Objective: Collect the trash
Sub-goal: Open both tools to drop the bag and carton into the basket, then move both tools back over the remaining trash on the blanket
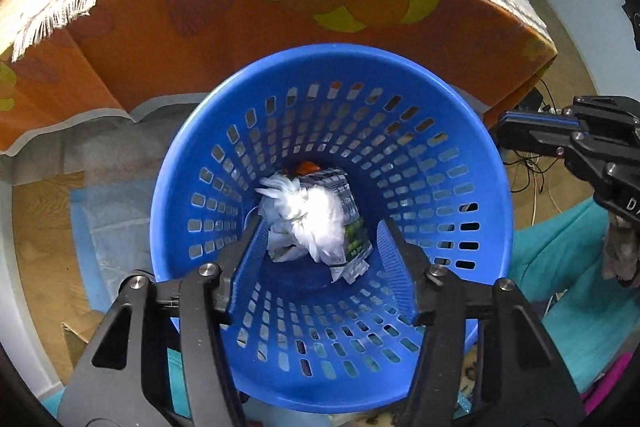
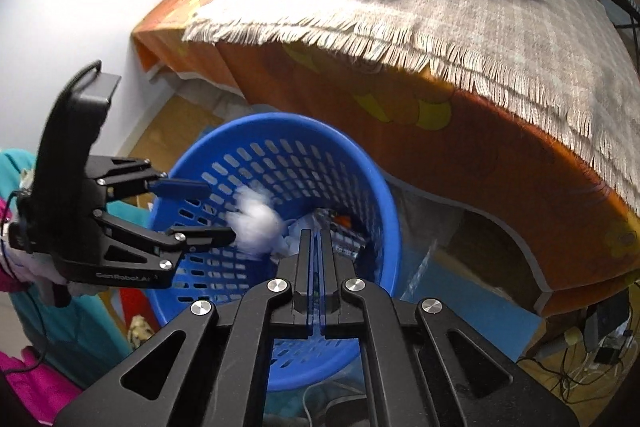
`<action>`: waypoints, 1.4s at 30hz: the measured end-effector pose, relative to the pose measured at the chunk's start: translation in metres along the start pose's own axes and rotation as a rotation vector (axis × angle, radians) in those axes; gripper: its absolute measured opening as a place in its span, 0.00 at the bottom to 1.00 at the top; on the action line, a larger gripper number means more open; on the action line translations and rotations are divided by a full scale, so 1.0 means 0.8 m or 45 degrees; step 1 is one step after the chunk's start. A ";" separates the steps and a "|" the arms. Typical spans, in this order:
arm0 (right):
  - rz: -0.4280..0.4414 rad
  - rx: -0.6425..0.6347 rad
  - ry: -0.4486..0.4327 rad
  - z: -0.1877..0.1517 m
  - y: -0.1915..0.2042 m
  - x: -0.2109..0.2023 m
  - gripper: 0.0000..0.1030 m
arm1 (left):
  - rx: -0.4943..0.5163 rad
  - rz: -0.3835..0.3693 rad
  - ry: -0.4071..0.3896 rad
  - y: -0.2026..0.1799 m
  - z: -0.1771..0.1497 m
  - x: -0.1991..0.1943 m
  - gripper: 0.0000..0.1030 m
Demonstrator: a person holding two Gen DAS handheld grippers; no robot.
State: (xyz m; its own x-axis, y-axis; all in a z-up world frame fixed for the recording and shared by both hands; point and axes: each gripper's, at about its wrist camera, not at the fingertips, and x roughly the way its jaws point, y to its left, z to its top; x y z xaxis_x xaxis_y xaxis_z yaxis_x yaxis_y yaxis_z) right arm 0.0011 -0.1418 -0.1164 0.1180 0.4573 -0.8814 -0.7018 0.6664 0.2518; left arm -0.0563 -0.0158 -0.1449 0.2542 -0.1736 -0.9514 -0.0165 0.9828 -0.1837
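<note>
left tongs spread above blue basket, white wad loose below; right tongs pressed together.

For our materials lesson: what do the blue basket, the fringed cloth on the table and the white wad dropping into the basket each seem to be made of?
Basket: moulded plastic, slightly glossy, with even rows of slots in its wall.
Cloth: coarse woven fabric, matt, with a checked weave and frayed thread fringe.
Wad: probably tissue or thin plastic film; it is crumpled, soft-edged and white, but too blurred to tell which.
</note>
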 end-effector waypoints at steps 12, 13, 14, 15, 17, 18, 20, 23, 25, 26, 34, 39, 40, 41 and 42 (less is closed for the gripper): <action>-0.043 0.070 -0.020 0.005 -0.016 -0.005 0.56 | -0.002 0.028 -0.015 0.004 0.003 -0.003 0.57; -0.046 0.075 -0.018 0.004 -0.017 -0.005 0.57 | 0.000 0.029 -0.019 0.004 0.003 -0.004 0.57; -0.051 0.078 -0.016 0.004 -0.018 -0.004 0.57 | 0.001 0.032 -0.025 0.004 0.004 -0.005 0.57; -0.059 0.080 -0.013 0.004 -0.019 -0.004 0.57 | 0.003 0.032 -0.028 0.004 0.005 -0.006 0.57; -0.071 0.083 -0.009 0.006 -0.019 -0.003 0.57 | 0.007 0.036 -0.037 0.004 0.006 -0.008 0.57; -0.076 0.087 -0.008 0.006 -0.020 -0.003 0.57 | 0.009 0.038 -0.039 0.003 0.007 -0.009 0.57; -0.097 0.098 -0.010 0.007 -0.024 -0.005 0.57 | 0.008 0.038 -0.043 0.003 0.008 -0.011 0.57; -0.138 0.118 -0.025 0.010 -0.030 -0.011 0.58 | 0.007 0.032 -0.051 0.003 0.012 -0.016 0.57; -0.163 0.138 -0.038 0.014 -0.035 -0.015 0.60 | 0.003 0.027 -0.065 0.004 0.017 -0.021 0.57; -0.178 0.148 -0.045 0.016 -0.039 -0.017 0.64 | 0.002 0.025 -0.071 0.004 0.020 -0.023 0.57; -0.200 0.214 -0.095 0.027 -0.059 -0.032 0.70 | -0.020 -0.021 -0.131 0.004 0.050 -0.050 0.57; -0.196 0.253 -0.130 0.034 -0.069 -0.043 0.70 | -0.012 -0.009 -0.174 0.007 0.075 -0.068 0.57; -0.196 0.258 -0.139 0.036 -0.071 -0.044 0.70 | -0.013 -0.006 -0.182 0.008 0.080 -0.070 0.57; -0.196 0.268 -0.159 0.039 -0.074 -0.048 0.70 | -0.012 0.000 -0.193 0.009 0.087 -0.074 0.57; -0.195 0.278 -0.178 0.043 -0.077 -0.051 0.70 | -0.013 0.004 -0.201 0.010 0.091 -0.076 0.57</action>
State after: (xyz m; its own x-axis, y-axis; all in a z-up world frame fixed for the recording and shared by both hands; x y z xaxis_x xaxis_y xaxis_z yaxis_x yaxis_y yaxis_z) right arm 0.0633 -0.1814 -0.0822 0.3174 0.4084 -0.8559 -0.5025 0.8378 0.2134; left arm -0.0011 0.0068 -0.0705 0.4030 -0.1575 -0.9016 -0.0271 0.9826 -0.1837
